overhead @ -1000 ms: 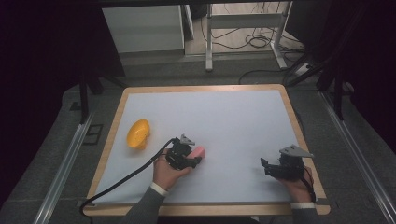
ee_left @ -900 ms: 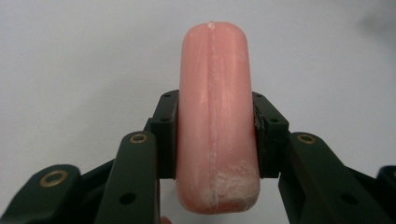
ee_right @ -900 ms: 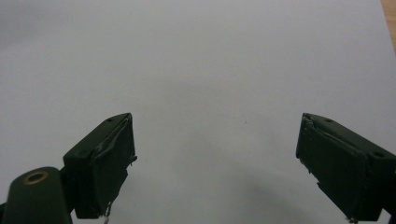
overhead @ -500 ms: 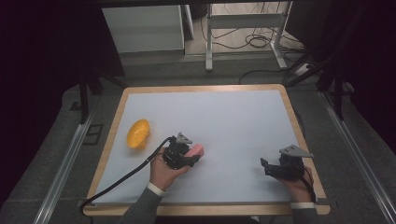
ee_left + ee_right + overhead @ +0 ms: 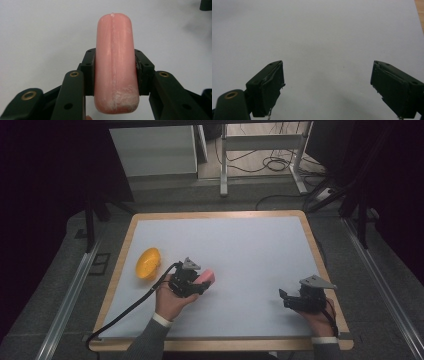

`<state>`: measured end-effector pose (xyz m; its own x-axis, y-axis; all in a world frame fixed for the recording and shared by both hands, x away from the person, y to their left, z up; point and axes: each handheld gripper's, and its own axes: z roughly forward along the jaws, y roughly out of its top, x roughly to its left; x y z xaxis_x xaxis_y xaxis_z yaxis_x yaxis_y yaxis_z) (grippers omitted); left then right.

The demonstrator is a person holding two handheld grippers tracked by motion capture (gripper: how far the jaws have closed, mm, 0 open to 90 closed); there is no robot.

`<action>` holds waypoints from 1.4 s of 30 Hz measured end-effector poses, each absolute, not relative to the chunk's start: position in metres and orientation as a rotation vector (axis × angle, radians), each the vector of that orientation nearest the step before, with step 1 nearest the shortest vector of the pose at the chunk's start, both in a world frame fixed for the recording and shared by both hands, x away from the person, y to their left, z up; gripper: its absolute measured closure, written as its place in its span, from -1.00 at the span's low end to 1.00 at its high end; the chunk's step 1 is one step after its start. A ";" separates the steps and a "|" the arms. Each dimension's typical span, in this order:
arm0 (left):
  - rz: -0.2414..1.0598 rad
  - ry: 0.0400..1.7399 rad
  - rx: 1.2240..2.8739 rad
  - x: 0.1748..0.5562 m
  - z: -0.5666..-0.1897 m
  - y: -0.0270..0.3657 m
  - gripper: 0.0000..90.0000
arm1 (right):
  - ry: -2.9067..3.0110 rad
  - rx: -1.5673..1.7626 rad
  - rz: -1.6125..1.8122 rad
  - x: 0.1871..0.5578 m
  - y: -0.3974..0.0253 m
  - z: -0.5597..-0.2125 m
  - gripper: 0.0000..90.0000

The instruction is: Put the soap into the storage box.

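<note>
Dark floor, cables and metal desk legs surround a wood-edged counter topped with a smooth, pale grey-white sheet. Near its left edge lies a glossy, rounded yellow-orange bowl-like object, just left of the person's left hand, whose grey sleeve comes in from the bottom of the high view. A black cable trails from the left tongs back across the counter's front edge. Nothing stands between the two hands, which are well apart over bare sheet.

Clamped in the left tongs is a pink, rounded sausage-shaped piece with a waxy, plastic-like skin, a faint seam down its length and whitish scuffing at its near end. Black pads press on both its sides about halfway along, and its far end juts out past the tips, above the sheet. In the high view the pink piece sits left of the counter's centre.

At the front right, the right tongs stand wide apart with nothing between them, matte black pads facing each other over plain sheet, a grey three-cornered plate on top.
</note>
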<state>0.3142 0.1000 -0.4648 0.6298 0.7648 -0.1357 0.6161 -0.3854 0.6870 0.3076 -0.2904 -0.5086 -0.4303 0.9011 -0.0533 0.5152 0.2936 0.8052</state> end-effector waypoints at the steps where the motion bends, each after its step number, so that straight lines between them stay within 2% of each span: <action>1: 0.264 1.082 2.119 0.314 -0.464 0.101 0.34 | 2.059 1.258 0.999 0.307 -0.290 -0.508 -0.75; 42: 0.333 1.124 2.056 0.318 -0.445 0.136 0.34 | 2.053 1.263 0.996 0.307 -0.292 -0.508 -0.75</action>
<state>0.3182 0.1361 -0.4450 0.5793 0.8057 -0.1230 0.6092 -0.3278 0.7221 0.3073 -0.2917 -0.5079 -0.4247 0.9036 -0.0562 0.5149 0.2921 0.8059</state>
